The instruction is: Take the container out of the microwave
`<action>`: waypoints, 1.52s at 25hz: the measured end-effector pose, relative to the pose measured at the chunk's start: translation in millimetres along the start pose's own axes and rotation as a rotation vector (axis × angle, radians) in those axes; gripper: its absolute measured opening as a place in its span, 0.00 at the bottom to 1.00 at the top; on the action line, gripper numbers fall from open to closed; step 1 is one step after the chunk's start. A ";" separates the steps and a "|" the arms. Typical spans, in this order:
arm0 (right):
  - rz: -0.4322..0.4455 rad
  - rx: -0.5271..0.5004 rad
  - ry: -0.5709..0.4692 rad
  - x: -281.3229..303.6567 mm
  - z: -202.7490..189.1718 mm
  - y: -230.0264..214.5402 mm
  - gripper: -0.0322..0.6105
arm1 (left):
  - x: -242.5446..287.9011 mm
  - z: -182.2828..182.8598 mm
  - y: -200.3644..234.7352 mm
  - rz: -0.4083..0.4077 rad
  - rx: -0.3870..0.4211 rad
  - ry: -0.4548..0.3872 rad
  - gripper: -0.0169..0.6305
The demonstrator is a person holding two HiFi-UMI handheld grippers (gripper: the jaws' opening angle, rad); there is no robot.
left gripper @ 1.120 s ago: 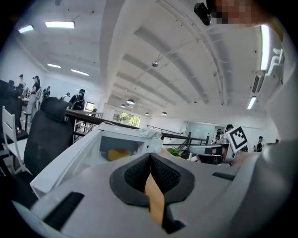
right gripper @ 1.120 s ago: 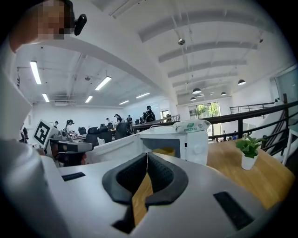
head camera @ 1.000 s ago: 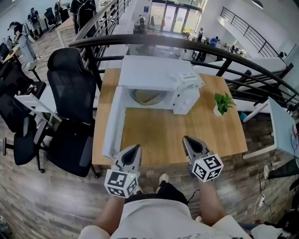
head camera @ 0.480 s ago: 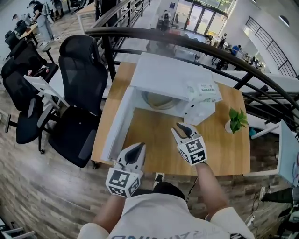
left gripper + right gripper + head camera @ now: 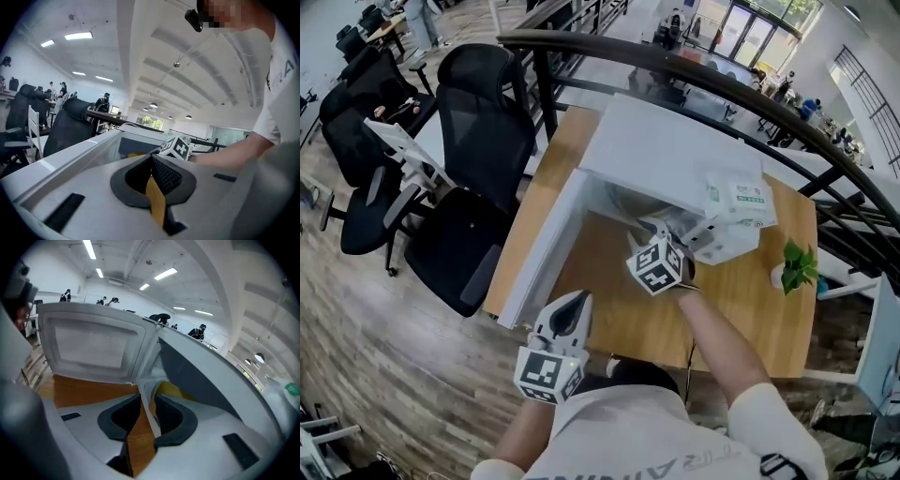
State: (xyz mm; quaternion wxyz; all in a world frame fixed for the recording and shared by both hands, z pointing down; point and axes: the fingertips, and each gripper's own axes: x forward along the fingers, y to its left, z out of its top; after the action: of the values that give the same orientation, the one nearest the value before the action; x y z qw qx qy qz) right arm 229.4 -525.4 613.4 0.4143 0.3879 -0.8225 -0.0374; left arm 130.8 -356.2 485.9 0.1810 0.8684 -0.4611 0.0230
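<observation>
Right gripper at the mouth of the open microwave, container inside.
The white microwave [image 5: 666, 155] stands on a wooden surface [image 5: 609, 305] with its door [image 5: 546, 246] swung wide to the left. A small box [image 5: 741, 199] lies on its top, a potted plant [image 5: 795, 267] stands to its right and black office chairs [image 5: 483, 122] crowd the surface's left side. The right gripper [image 5: 147, 397] sits at the cavity's front edge, jaws slightly apart with nothing between them; the yellow container [image 5: 174, 391] lies in the cavity just ahead. The left gripper [image 5: 151, 157], jaws together and empty, hangs near the surface's front edge.

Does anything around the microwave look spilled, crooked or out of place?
Nothing stands out. The microwave has its door open, the yellow container sits inside, a packet rests on top; nothing spilled.
</observation>
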 end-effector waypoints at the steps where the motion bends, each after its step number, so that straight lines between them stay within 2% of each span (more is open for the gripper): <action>1: 0.001 -0.025 0.020 10.0 -2.6 0.1 0.23 | 0.3 -1.5 1.6 0.009 -0.004 0.002 0.08; 9: -0.017 -0.182 0.111 58.5 -20.1 -5.0 0.23 | -3.9 -6.4 5.8 0.017 -0.010 0.016 0.08; 14: -0.003 -0.187 0.159 70.5 -27.5 -10.0 0.23 | -2.1 -8.5 2.9 0.020 0.017 0.030 0.08; 17: 0.009 -0.194 0.174 71.0 -28.7 -9.8 0.15 | -2.6 -9.1 1.1 0.017 0.002 0.031 0.08; 22: 0.004 -0.176 0.117 51.4 -18.0 -7.0 0.12 | -5.2 -7.5 2.0 0.008 -0.011 0.025 0.08; 28: 0.026 -0.213 0.075 13.9 -7.1 18.5 0.12 | -9.7 -1.8 -1.3 -0.035 0.009 0.010 0.08; 31: 0.035 -0.202 0.067 -6.1 -2.8 33.9 0.12 | -14.1 1.3 -5.1 -0.063 0.020 0.010 0.08; 38: -0.002 -0.153 0.051 -55.4 5.6 52.6 0.12 | -24.5 3.3 -10.1 -0.127 0.034 0.010 0.08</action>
State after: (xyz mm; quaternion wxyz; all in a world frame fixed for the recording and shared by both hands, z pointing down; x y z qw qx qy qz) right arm 213.2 -453.2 593.8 0.4636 0.3570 -0.8059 -0.0906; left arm 124.5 -332.7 474.8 0.1697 0.8988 -0.4036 0.0237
